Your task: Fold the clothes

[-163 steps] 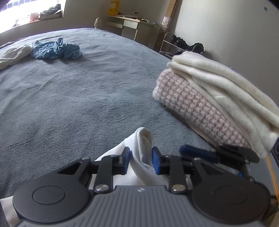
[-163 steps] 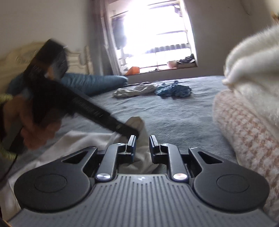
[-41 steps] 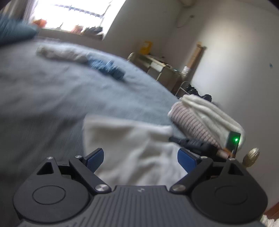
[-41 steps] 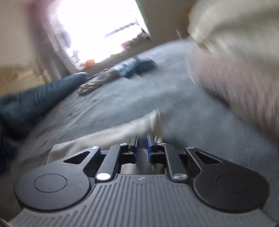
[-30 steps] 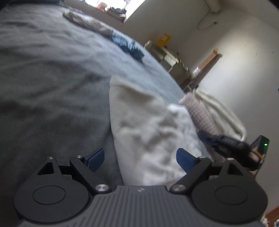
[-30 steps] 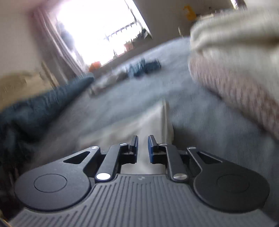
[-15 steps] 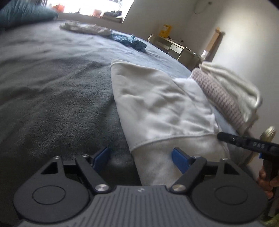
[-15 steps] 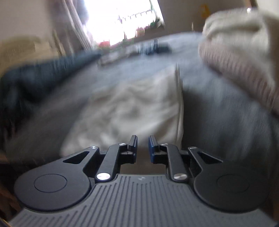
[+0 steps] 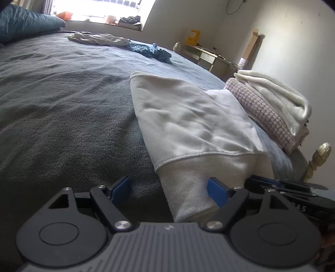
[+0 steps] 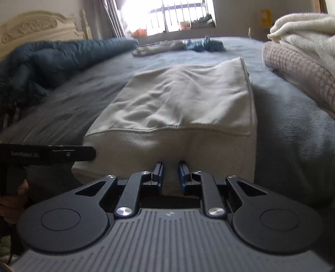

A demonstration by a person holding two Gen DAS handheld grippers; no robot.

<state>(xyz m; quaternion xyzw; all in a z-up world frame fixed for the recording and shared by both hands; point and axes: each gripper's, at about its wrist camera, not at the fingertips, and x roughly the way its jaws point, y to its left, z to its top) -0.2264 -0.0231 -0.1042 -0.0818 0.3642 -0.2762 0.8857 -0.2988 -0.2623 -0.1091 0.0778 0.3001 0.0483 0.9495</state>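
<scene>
on the grey bed cover [image 9: 62,100] lies one folded white sweatshirt [image 9: 188,119], flat, with its ribbed hem band turned toward both cameras and a stitched seam running across above the band. count of loose garments at the far end of the bed: two, one pale crumpled piece [image 9: 98,39] and one blue crumpled piece [image 9: 152,51], touching each other. count of folded items stacked at the right edge: two, a pink-and-white houndstooth knit [image 9: 263,110] below and a cream fleece [image 9: 278,94] on top, near the sweatshirt but apart from it.

left gripper [image 9: 169,188]: fingers spread wide apart, blue pads visible, nothing held; the hem corner of the sweatshirt sits between them, close against the right pad, while the left pad is over bare cover. right gripper [image 10: 169,173]: fingers drawn near together with a narrow gap, set at the middle of the hem band; the pictures do not show whether cloth is pinched between them.

surroundings: one dark blue quilt [image 10: 52,56] bunched along the left side, one carved cream headboard [image 10: 35,25] behind it, one barred window [image 10: 169,14] with items on the sill, one desk [image 9: 207,56] against the far wall, one brass bedpost finial [image 9: 320,154] at the right edge. the left gripper body projects in from the left of the right wrist view, level with the hem's left corner.

textures: bed cover is short-pile terry; sweatshirt body is smooth and lightly creased, band finely ribbed; fleece is plush.
</scene>
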